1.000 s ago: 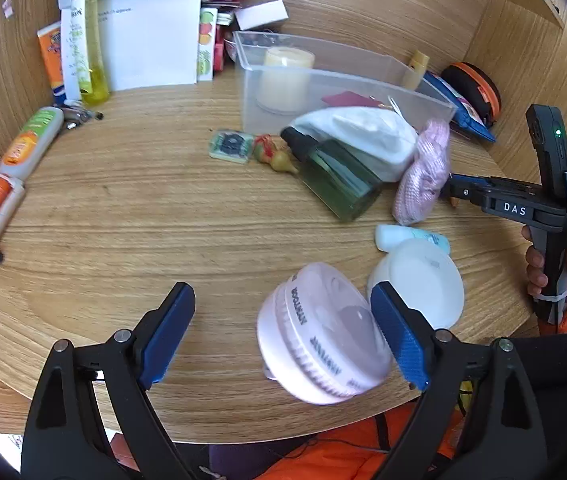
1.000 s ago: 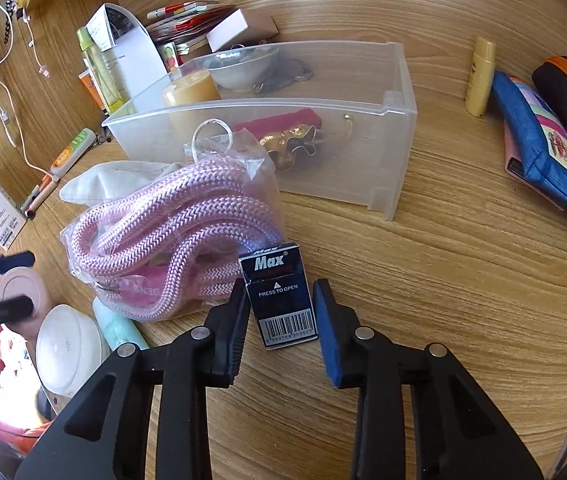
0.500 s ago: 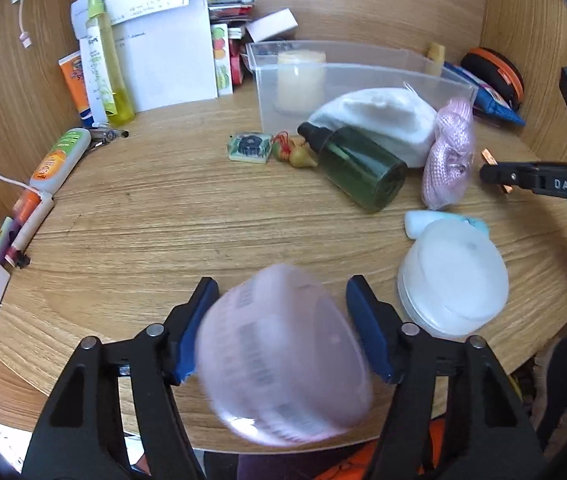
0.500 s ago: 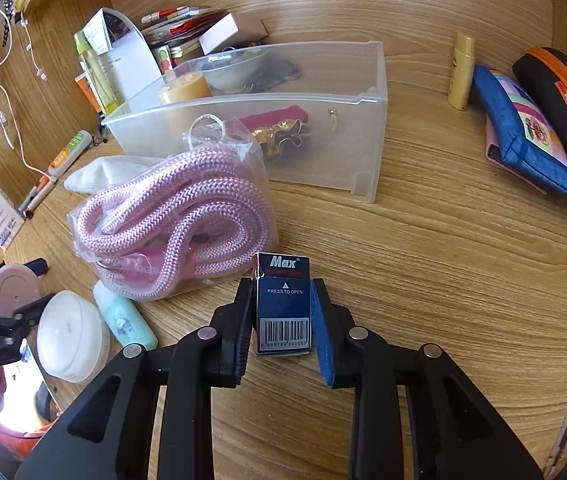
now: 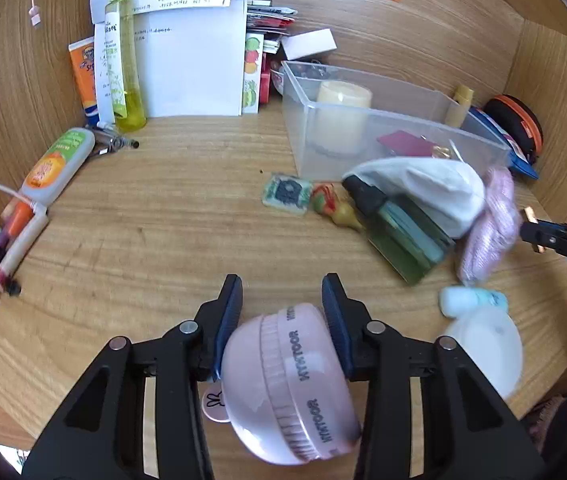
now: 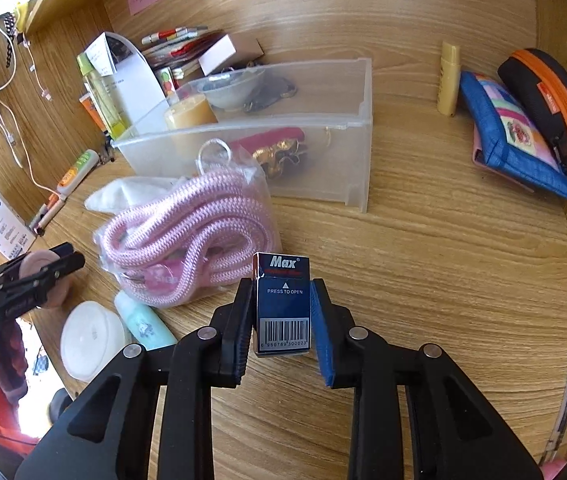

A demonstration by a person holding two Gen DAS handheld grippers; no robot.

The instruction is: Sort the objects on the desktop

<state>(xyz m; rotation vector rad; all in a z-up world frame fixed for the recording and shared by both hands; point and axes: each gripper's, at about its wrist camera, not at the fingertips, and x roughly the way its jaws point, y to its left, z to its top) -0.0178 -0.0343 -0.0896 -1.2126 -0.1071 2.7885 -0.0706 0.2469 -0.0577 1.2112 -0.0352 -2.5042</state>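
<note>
Straight ahead of both our grippers sits the clear plastic bin (image 6: 315, 160), a candle (image 5: 341, 116) standing inside it. Just ahead-left of our right gripper (image 6: 282, 312) lies the bagged pink rope (image 6: 187, 236). Between the fingers of our left gripper (image 5: 282, 316), whose jaws are closing, sits the pink round case (image 5: 291, 380), tilted on edge, both pads touching its sides; its rim band reads "HYKTOOR" more than once. Our right gripper is clamped on the small dark-blue box (image 6: 283, 304), long axis pointing away along the fingers, printed "Max", "PRESS TO OPEN", with a barcode at the near end. Whether it is lifted, we cannot tell.
</note>
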